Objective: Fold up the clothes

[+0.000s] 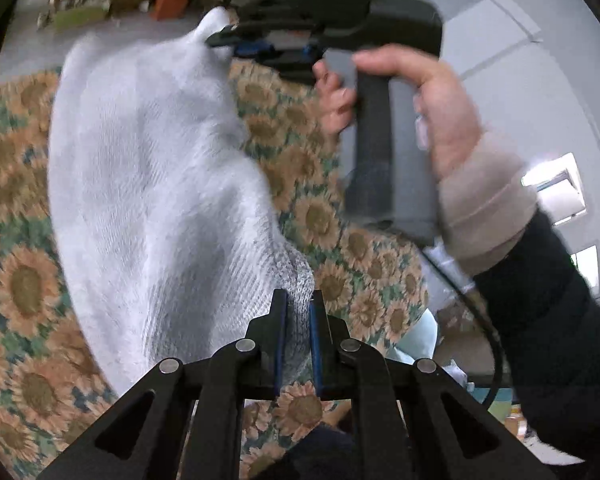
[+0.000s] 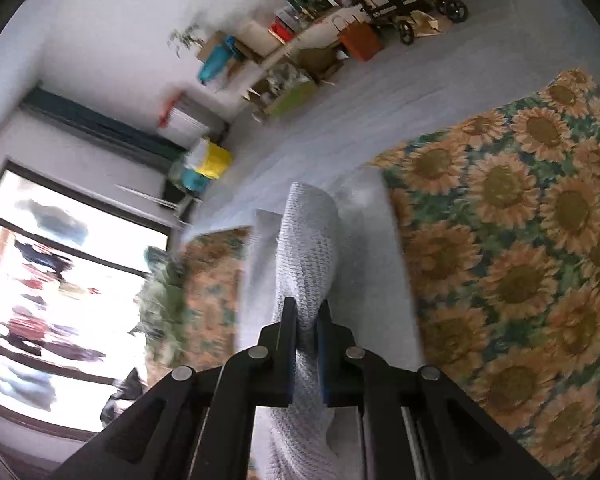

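Nearest in the left wrist view, the left gripper (image 1: 299, 312) is pinching an edge of a white knitted cloth (image 1: 152, 184) between its two blue-lined fingers, which are pressed close together on the fabric. The cloth is hanging stretched and lifted in the air above a table covered with a sunflower-print tablecloth (image 1: 20, 280), spreading away from the fingers toward the top of the picture. At its far corner, the right gripper (image 1: 220, 38) is clamping the cloth, and a person's hand (image 1: 432, 120) in a beige cuff and dark sleeve is gripping that tool's handle. In the right wrist view, the right gripper (image 2: 306, 320) is squeezing a bunched fold of the same white cloth (image 2: 306, 248), which is rising past the fingertips as a narrow roll. Beyond it the tablecloth (image 2: 520, 240) is lying to the right, with pale floor farther off. Farthest away, cluttered shelves (image 2: 284, 52) are standing against the wall, and a bright window (image 2: 60, 280) is glowing at the left.
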A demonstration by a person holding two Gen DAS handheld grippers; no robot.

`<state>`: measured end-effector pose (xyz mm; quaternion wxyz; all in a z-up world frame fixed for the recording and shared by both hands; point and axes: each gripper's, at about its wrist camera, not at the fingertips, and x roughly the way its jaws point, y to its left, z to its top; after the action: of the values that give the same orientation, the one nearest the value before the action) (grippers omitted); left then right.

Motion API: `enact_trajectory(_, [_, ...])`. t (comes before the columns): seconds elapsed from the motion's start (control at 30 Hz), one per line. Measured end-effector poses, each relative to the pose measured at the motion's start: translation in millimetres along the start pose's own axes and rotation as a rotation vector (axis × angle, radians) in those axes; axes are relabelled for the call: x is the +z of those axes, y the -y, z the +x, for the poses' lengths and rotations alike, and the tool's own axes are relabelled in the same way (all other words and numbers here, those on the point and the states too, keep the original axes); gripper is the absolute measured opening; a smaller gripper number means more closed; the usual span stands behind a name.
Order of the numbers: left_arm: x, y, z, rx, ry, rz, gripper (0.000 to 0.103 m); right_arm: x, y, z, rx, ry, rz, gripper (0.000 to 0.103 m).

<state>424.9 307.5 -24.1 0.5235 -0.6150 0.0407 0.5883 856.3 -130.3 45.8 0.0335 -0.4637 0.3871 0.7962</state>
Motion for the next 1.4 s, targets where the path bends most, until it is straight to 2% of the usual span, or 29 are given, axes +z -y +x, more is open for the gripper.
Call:
enact_trajectory(0.1, [0,-11,20,0.008,-0.051,-0.077,0.010,-3,23,24,-0.065,-0.066,0.012,0.010])
enact_trajectory(0.17, [0,-13,31,0.041,-0.084,-0.086,0.010,-7,34,37,-0.095,-0.104,0.014,0.013])
enact_trajectory(0.27, [0,-14,41,0.065,-0.118,-0.116,0.012,-12,40,45,-0.129,-0.126,-0.005,0.023])
enact_trajectory(0.3, [0,-15,42,0.048,-0.126,-0.131,0.016,-13,40,45,-0.144,-0.132,-0.013,0.032])
enact_trajectory(0.37, [0,-16,45,0.006,-0.141,-0.162,0.018,-15,41,40,-0.178,-0.135,-0.026,0.046])
enact_trajectory(0.4, [0,-15,43,-0.012,-0.143,-0.164,0.018,-18,41,35,-0.180,-0.132,-0.026,0.047])
enact_trajectory(0.47, [-2,-9,35,-0.059,-0.141,-0.151,0.020,-25,42,21,-0.172,-0.120,-0.025,0.048])
enact_trajectory(0.57, [0,-3,15,-0.042,-0.103,-0.118,0.025,-44,37,-7,-0.167,-0.075,-0.046,0.048])
enact_trajectory(0.67, [1,-11,-12,0.076,-0.022,-0.125,0.025,-70,25,-31,-0.203,-0.042,-0.101,0.048])
enact_trajectory(0.77, [-1,-26,-28,0.240,0.031,-0.117,0.025,-101,7,-46,-0.253,-0.015,-0.171,0.046])
enact_trajectory(0.8, [-8,-18,-35,0.275,0.036,-0.113,0.025,-112,2,-48,-0.260,-0.019,-0.183,0.045])
enact_trajectory(0.9, [-9,-47,-27,0.320,0.032,-0.113,0.024,-145,-11,-46,-0.246,-0.057,-0.193,0.037])
enact_trajectory(0.93, [-11,-57,-24,0.331,0.030,-0.116,0.021,-155,-14,-44,-0.240,-0.066,-0.184,0.037])
enact_trajectory(0.97, [-12,-62,-22,0.344,0.023,-0.122,0.013,-165,-14,-40,-0.232,-0.081,-0.171,0.035])
enact_trajectory(1.2, [-27,-76,-2,0.345,-0.023,-0.134,0.013,-195,3,-5,-0.282,-0.186,-0.104,0.024])
enact_trajectory(1.27, [-21,-83,7,0.360,-0.039,-0.129,0.012,-195,4,-3,-0.290,-0.191,-0.118,0.024])
enact_trajectory(1.3, [-21,-83,9,0.365,-0.044,-0.127,0.009,-195,3,-5,-0.295,-0.195,-0.125,0.024])
enact_trajectory(1.4, [-14,-69,-4,0.326,-0.013,-0.104,0.008,-194,-2,-18,-0.288,-0.201,-0.131,0.025])
